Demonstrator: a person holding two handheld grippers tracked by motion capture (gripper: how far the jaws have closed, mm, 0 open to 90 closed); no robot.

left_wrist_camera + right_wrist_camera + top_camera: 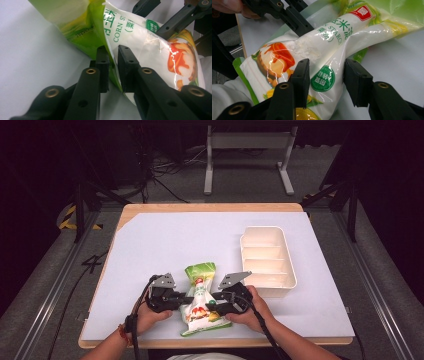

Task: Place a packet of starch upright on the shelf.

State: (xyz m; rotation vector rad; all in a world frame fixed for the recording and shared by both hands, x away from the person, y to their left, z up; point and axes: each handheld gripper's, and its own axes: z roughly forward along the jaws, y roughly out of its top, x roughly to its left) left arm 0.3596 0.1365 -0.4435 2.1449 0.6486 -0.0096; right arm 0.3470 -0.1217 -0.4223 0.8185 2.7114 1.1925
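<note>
Black jaws of the left gripper (113,67) are pinching the green side seam of the corn starch bag (201,300), nearly closed on the thin film. Opposite, the right gripper (325,80) is straddling the bag's bulkier side with its jaws set wide, touching it but not visibly squeezing. Held from both sides, the bag is probably being steadied for lifting. It is lying near the front edge of the white mat (165,240), with the divided tray (289,270) waiting just beyond.

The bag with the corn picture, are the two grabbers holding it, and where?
Yes. The left gripper pinches the corn starch bag by its green side edge. The right gripper's jaws straddle the opposite side; whether they squeeze it cannot be told.
</note>
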